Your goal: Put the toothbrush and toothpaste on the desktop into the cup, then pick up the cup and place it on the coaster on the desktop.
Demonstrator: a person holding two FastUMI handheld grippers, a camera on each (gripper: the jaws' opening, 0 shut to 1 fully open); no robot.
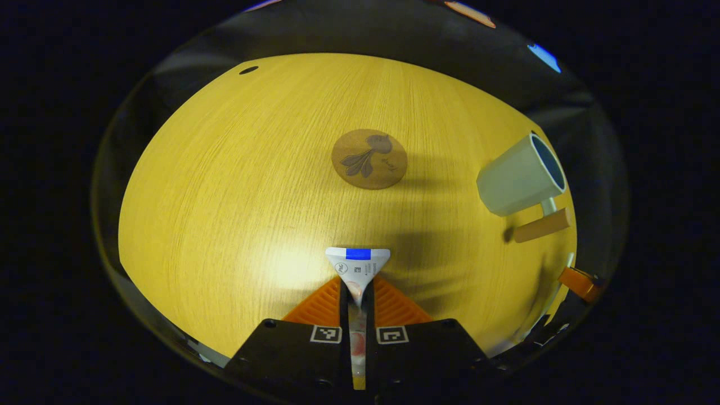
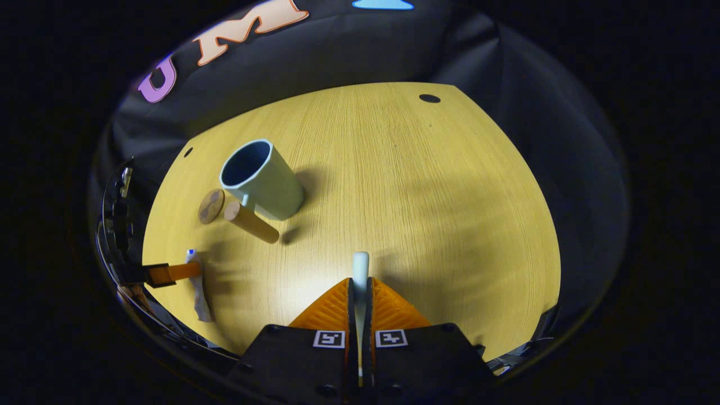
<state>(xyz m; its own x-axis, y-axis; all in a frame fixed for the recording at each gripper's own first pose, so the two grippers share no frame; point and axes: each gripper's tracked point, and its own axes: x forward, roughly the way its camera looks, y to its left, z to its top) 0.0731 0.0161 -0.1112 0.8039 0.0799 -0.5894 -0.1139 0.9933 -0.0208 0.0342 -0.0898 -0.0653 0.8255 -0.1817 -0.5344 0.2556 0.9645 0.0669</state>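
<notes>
Two grippers each hold one thing above the yellow wooden desktop (image 1: 225,185). The left gripper (image 1: 358,292) pinches the toothpaste (image 1: 358,264), a soft flat tube whose wide crimped end pokes forward. The right gripper (image 2: 360,295) squeezes the toothbrush (image 2: 360,270), a thin white stick that points straight ahead along the orange ribbed fingers. Next comes the cup (image 2: 261,180). It is pale, smooth and round, with a brown wooden handle (image 2: 251,222), and its open mouth faces up. From the right gripper it stands ahead and to the left (it looks nearer to that one, I think). The round brown coaster (image 1: 369,159) lies flat, well apart from the cup.
</notes>
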